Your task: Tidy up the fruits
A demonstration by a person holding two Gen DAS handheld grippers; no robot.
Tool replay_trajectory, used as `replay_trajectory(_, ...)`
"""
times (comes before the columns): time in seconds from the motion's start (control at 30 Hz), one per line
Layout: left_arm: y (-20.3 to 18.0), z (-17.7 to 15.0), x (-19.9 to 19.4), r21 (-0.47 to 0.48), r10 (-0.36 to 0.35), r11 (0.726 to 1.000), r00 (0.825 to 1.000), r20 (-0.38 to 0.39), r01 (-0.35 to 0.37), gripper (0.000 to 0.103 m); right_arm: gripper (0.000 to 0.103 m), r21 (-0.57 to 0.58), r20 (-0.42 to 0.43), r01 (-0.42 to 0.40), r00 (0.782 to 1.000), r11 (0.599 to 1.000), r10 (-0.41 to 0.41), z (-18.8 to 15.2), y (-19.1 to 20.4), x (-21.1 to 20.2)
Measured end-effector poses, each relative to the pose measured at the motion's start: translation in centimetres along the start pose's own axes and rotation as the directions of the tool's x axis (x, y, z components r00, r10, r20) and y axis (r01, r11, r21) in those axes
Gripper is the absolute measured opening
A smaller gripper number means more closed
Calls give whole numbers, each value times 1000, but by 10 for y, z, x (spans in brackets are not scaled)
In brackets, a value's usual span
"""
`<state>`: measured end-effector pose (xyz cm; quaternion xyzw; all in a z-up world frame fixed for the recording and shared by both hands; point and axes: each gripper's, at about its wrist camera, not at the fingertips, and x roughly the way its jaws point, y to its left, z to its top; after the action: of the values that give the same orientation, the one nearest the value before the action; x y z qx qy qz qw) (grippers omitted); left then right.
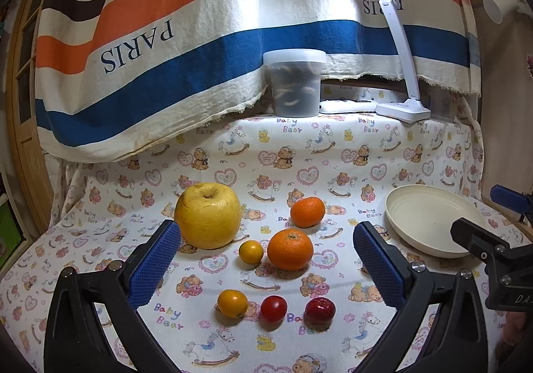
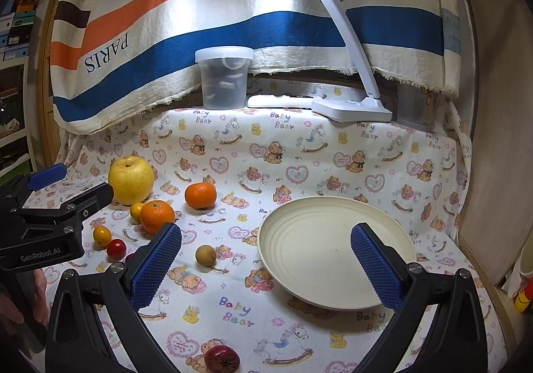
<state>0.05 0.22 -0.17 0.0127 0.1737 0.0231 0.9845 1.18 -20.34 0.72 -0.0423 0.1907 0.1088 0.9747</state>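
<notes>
On the bear-print cloth lie a big yellow apple (image 1: 208, 216), two oranges (image 1: 290, 249) (image 1: 307, 211), two small yellow tomatoes (image 1: 251, 251) (image 1: 232, 303), a red cherry tomato (image 1: 273, 308) and a dark red fruit (image 1: 319, 309). My left gripper (image 1: 266, 233) hovers open above them, holding nothing. The cream plate (image 2: 316, 249) is empty; my right gripper (image 2: 266, 229) hangs open over its near left rim. A small brown fruit (image 2: 205, 254) sits left of the plate. The same dark red fruit (image 2: 221, 359) shows at the bottom edge of the right wrist view.
A lidded clear tub (image 1: 293, 83), a white desk lamp (image 1: 403, 106) and a striped "PARIS" cloth (image 1: 166, 56) fill the back ledge. The wall and the wooden table edge (image 2: 483, 273) close the right side. A hand (image 2: 20, 299) holds the left gripper's body (image 2: 43, 233).
</notes>
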Motion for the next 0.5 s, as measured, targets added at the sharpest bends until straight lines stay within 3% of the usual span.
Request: replay_trajectory(0.5,1,0,1,-2,13,1000,1000,-7,-13,103,103,-1,-2,-3,1000,1000,3,0,-1,1)
